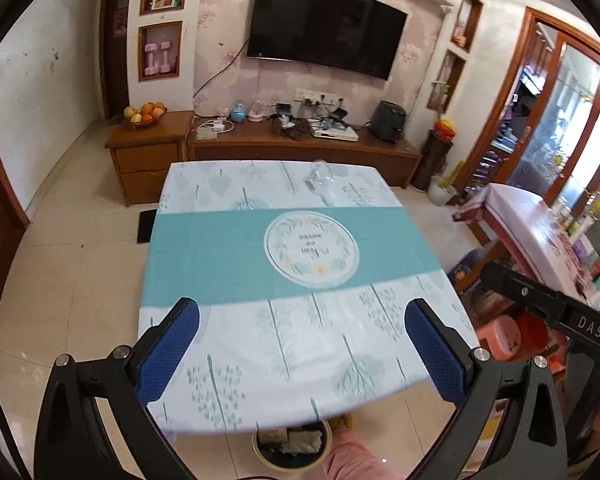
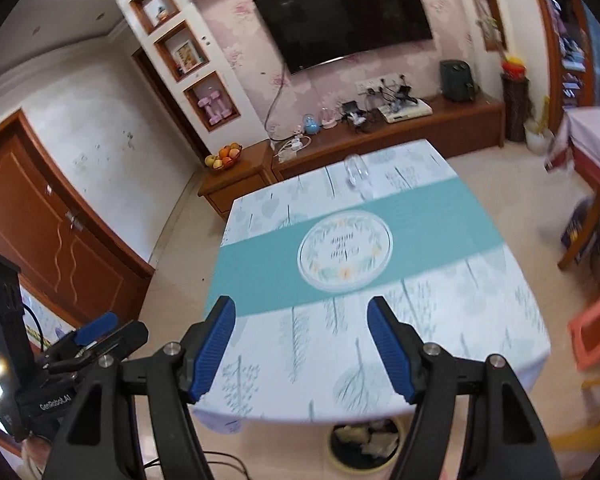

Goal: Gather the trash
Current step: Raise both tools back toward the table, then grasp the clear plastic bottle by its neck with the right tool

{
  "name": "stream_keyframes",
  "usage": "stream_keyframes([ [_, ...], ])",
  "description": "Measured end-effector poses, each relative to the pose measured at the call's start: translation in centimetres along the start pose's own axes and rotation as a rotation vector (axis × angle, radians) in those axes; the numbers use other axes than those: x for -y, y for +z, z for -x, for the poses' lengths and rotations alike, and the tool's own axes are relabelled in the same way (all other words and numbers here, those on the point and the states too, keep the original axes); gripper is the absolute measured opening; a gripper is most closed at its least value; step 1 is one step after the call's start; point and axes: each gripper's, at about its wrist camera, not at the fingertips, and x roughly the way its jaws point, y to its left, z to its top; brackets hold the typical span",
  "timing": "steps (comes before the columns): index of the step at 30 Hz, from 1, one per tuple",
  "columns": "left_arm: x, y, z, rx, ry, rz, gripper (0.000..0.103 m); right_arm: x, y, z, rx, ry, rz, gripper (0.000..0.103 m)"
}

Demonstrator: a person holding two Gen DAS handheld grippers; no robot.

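Table [image 1: 260, 360]: square, covered w/ white leaf-print cloth; teal band ran across its middle, round wreath emblem [image 1: 311, 247] on the band.
Bottle [image 1: 320, 180]: clear plastic, lay on its side nr the far edge of the table, just beyond the teal band; blurred, label not readable. Also seen in rt wrist view [image 2: 357, 174], same spot.
Left gripper [image 1: 302, 344]: jaws spread wide, nothing between the blue pads [image 1: 168, 352]; hung over the near edge of the table, well apart from the bottle.
Right gripper [image 2: 302, 346]: jaws apart, held nothing; blue pads [image 2: 214, 348] over the near part of the cloth, bottle well ahead of it.
Bin [image 1: 292, 446]: round, yellowish rim, on the floor under the near edge of the table; crumpled paper-like items inside, details unclear. Rt wrist view [image 2: 364, 442] showed same.
TV [image 1: 324, 24]: dark screen, wall-mounted beyond the table.
TV cabinet [image 1: 300, 148]: low wood unit under the TV; cables, small devices on top.
Fruit bowl [image 1: 145, 114]: on a side cabinet at the left end of the TV cabinet.
Stool [image 2: 596, 328]: pink plastic, on floor off the table's right edge.
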Motion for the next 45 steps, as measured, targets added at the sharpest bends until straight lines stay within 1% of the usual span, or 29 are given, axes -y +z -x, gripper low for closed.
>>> stream_keyframes([
  [4, 0.7, 2.3, -3.5, 0.003, 0.062, 0.03, 0.102, 1.4, 4.2, -3.8, -0.012, 0.038, 0.068, 0.069],
  [9, 1.4, 5.9, -10.2, -0.073, 0.147, 0.117, 0.102, 4.0, 9.1, -10.0, -0.11, 0.084, 0.141, 0.067],
  [11, 1.4, 6.8, -12.7, -0.093, 0.178, 0.139, 0.102, 5.1, 10.7, -12.6, -0.142, 0.094, 0.162, 0.067],
  [15, 0.7, 8.3, -18.5, -0.143, 0.244, 0.208, 0.102, 8.1, 13.3, -18.5, -0.202, 0.111, 0.142, 0.065],
  [19, -0.8, 9.2, -23.7, -0.2, 0.266, 0.281, 0.096, 10.4, 14.9, -24.0, -0.25, 0.107, 0.101, 0.064],
  [21, -1.6, 9.8, -25.9, -0.209, 0.276, 0.319, 0.096, 11.5, 15.5, -26.7, -0.264, 0.1, 0.086, 0.064],
  [24, -2.4, 10.7, -28.5, -0.214, 0.3, 0.347, 0.096, 12.7, 16.2, -30.1, -0.278, 0.081, 0.072, 0.062],
  [27, -2.9, 11.4, -30.7, -0.217, 0.333, 0.348, 0.096, 14.0, 16.5, -34.1, -0.304, 0.046, 0.057, 0.056],
  [29, -3.3, 11.8, -32.0, -0.226, 0.353, 0.347, 0.096, 14.8, 16.6, -36.1, -0.316, 0.036, 0.045, 0.053],
  [31, -3.7, 11.9, -33.1, -0.23, 0.366, 0.352, 0.096, 15.2, 16.7, -38.0, -0.327, 0.015, 0.041, 0.053],
  [38, -5.2, 11.8, -37.0, -0.267, 0.391, 0.379, 0.096, 15.1, 16.8, -42.2, -0.344, -0.012, 0.083, 0.051],
  [41, -5.6, 11.6, -38.2, -0.276, 0.396, 0.382, 0.096, 14.7, 16.8, -43.7, -0.35, -0.02, 0.105, 0.045],
  [43, -5.7, 11.5, -38.6, -0.285, 0.398, 0.379, 0.096, 14.5, 16.6, -44.4, -0.352, -0.026, 0.119, 0.044],
  [45, -5.8, 11.3, -38.9, -0.295, 0.398, 0.379, 0.096, 14.2, 16.3, -45.2, -0.36, -0.033, 0.134, 0.038],
])
